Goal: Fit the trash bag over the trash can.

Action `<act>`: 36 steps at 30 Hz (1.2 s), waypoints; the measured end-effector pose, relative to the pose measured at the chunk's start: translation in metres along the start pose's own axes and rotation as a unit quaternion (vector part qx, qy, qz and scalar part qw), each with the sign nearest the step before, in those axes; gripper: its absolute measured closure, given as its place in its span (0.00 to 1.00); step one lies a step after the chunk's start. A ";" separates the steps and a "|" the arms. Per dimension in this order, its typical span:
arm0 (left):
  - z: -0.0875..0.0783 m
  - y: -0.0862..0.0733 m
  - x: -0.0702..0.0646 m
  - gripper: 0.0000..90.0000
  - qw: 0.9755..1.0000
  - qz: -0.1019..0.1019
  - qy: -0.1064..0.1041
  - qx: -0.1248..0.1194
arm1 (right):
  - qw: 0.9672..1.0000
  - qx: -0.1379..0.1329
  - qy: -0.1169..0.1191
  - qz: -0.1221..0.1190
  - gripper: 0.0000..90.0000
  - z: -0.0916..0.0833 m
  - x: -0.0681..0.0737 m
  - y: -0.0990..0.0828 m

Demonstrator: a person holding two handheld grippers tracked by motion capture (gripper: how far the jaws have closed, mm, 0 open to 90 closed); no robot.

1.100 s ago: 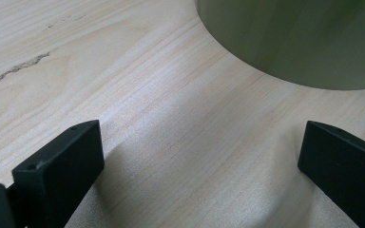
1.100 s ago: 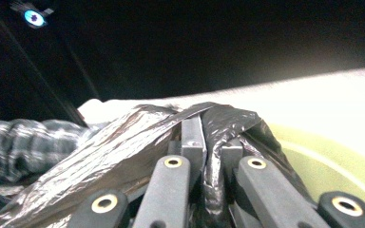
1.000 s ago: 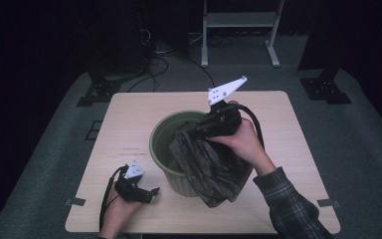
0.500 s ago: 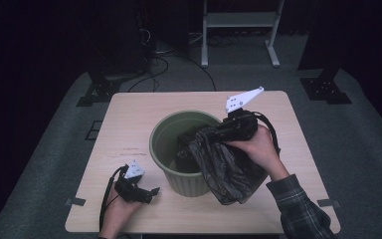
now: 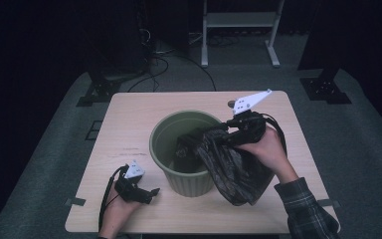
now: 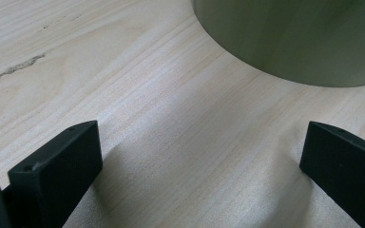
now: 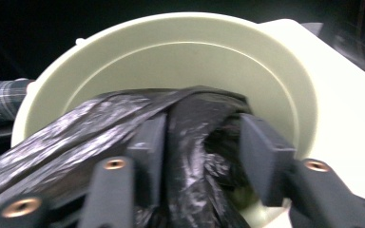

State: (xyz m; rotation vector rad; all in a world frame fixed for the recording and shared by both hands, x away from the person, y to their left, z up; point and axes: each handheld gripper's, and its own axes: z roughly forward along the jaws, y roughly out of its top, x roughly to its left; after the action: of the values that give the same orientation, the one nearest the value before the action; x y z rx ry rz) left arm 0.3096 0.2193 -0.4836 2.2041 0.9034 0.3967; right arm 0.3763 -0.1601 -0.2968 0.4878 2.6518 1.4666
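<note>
A green round bin [image 5: 165, 130] stands mid-table. A black plastic bag [image 5: 231, 167] hangs over its right rim, part inside and part down the outside. My right gripper [image 5: 206, 137] reaches over that rim, pointing into the bin [image 7: 275, 71]. Its jaws have just been opening. In the right gripper view the bag [image 7: 190, 123] runs between the jaws of my right gripper [image 7: 202, 142]; it lies against one jaw and a gap shows at the other. My left gripper [image 5: 149, 191] rests on the table [image 5: 129, 114] front left of the bin, open. My left gripper [image 6: 199, 161] has bare wood between its jaws, and the bin's wall [image 6: 290, 38] stands just ahead.
A white metal stand [image 5: 238, 30] and cables [image 5: 179, 59] are on the floor behind the table. Dark equipment feet [image 5: 97, 92] sit at the far corners. A plaid sleeve [image 5: 306, 209] crosses the table's front right edge.
My right gripper has moved right and slightly down, dragging the bag further over the bin's right rim, and its jaws have parted. The left gripper has stayed where it was.
</note>
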 end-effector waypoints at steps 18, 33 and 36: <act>0.000 0.000 0.000 0.00 1.000 0.000 0.000 0.000 | 0.999 -0.030 -0.016 0.022 0.45 -0.055 0.003 -0.040; 0.000 0.000 0.000 0.00 1.000 0.000 0.000 0.000 | 0.999 -0.038 -0.038 -0.002 0.97 -0.042 -0.008 -0.030; 0.000 0.000 0.000 0.00 1.000 0.000 0.000 0.000 | 0.999 -0.034 -0.032 -0.011 0.98 -0.030 -0.009 -0.017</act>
State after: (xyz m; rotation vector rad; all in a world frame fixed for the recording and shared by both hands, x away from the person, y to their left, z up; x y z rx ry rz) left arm 0.3095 0.2192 -0.4836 2.2037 0.9038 0.3967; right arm 0.3740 -0.1961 -0.2957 0.4883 2.5407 1.5038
